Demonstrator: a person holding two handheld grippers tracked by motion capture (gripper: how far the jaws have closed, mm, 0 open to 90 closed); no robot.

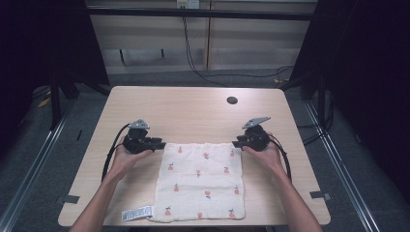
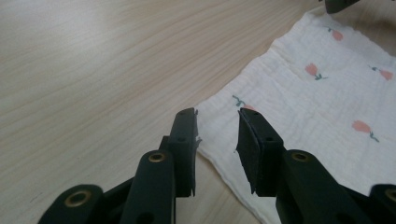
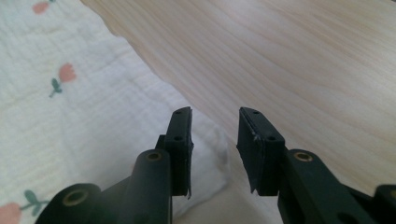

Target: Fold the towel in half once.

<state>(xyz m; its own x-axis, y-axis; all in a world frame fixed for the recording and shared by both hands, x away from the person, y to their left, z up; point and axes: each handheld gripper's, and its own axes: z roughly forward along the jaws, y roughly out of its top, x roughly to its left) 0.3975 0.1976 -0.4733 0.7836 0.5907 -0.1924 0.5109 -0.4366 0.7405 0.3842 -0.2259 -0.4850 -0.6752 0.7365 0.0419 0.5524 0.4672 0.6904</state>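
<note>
A white cloth [image 1: 200,181] printed with small pink fruit lies flat on the surface [image 1: 193,108], toward the person's side, with a label tag [image 1: 137,213] sticking out at its near left corner. The left gripper [image 1: 158,143] sits at the cloth's far left corner and the right gripper [image 1: 237,143] at the far right corner, each held low in a hand and pointing inward along the far edge.

In the left gripper view the jaws stand apart, with the corner of the cloth [image 2: 299,112] lying in and just beyond the gap; the pads are not pressing on it. In the right gripper view the jaws are likewise apart, the cloth's edge [image 3: 93,121] running under the left-hand jaw while bare wood shows under the other. Neither gripper holds anything.

This looks like the approach to a two-handed pick-up of the far corners, most likely the start of a fold toward the person. Nothing is gripped yet.

The next move calls for each gripper to sink until one jaw slides under the corner or both straddle the hem, then to close firmly on the fabric. The right gripper seems to need a small shift onto the cloth, since only its edge reaches the gap. The fabric is thin and limp, so a shallow bite could slip free on lifting.
</note>
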